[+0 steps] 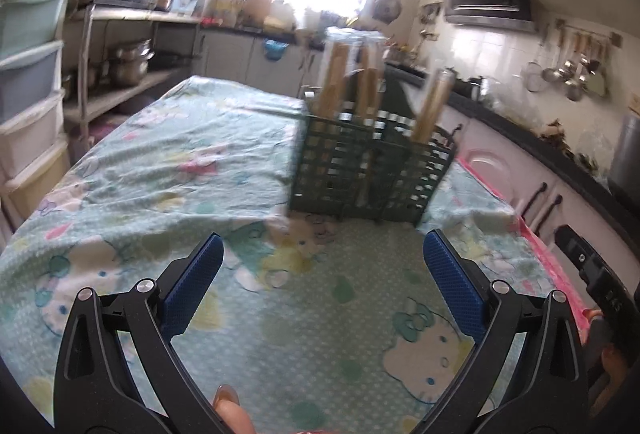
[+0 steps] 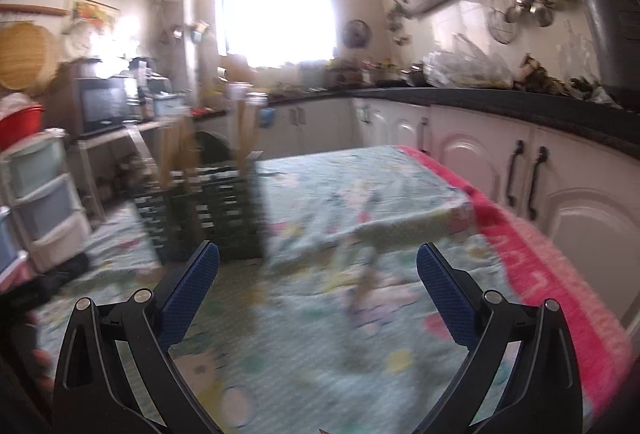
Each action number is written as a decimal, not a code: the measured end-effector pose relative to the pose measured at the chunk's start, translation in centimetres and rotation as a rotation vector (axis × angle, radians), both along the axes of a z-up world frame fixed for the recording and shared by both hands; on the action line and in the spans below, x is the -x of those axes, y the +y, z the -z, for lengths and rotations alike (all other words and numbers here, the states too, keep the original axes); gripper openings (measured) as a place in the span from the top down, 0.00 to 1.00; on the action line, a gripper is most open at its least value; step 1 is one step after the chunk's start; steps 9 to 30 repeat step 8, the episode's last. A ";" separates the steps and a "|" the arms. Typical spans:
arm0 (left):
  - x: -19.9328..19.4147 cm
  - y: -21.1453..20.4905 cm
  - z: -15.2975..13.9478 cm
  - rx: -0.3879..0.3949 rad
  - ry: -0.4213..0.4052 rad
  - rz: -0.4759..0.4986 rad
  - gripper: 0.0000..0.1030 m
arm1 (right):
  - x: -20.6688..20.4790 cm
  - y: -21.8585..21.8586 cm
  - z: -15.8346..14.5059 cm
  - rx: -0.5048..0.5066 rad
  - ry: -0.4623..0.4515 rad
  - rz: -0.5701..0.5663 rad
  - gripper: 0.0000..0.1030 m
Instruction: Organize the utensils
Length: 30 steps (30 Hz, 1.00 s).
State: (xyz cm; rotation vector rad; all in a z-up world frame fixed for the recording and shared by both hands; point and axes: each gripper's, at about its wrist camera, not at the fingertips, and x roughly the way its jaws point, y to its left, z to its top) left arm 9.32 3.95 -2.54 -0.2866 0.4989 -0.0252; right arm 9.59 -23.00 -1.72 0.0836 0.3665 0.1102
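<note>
we see the green basket (image 1: 372, 170) holding upright wooden-handled utensils (image 1: 430, 106) on the patterned cloth (image 1: 168, 154). in front of the basket, our left gripper (image 1: 322, 266) and right gripper (image 2: 318, 274) both gape wide, holding nothing.

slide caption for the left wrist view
Open left claw faces a green utensil basket holding wooden-handled utensils on a patterned tablecloth.

"SUPO" on grey appliance (image 2: 610, 30)

Daylight blasts through the window (image 2: 276, 2), blown out white. Motion blur smears the basket (image 2: 208, 210) and tablecloth (image 2: 360, 202); fisheye edges curve dark.
</note>
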 end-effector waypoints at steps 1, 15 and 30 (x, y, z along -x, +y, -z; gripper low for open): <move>-0.8 0.9 -0.1 -0.012 0.042 -0.018 0.10 | -1.5 -0.7 -0.1 0.023 0.041 0.022 0.06; -8.7 8.2 0.7 -0.175 0.285 -0.224 0.10 | -13.4 -6.0 2.8 0.088 0.433 0.143 0.06; -8.7 8.2 0.7 -0.175 0.285 -0.224 0.10 | -13.4 -6.0 2.8 0.088 0.433 0.143 0.06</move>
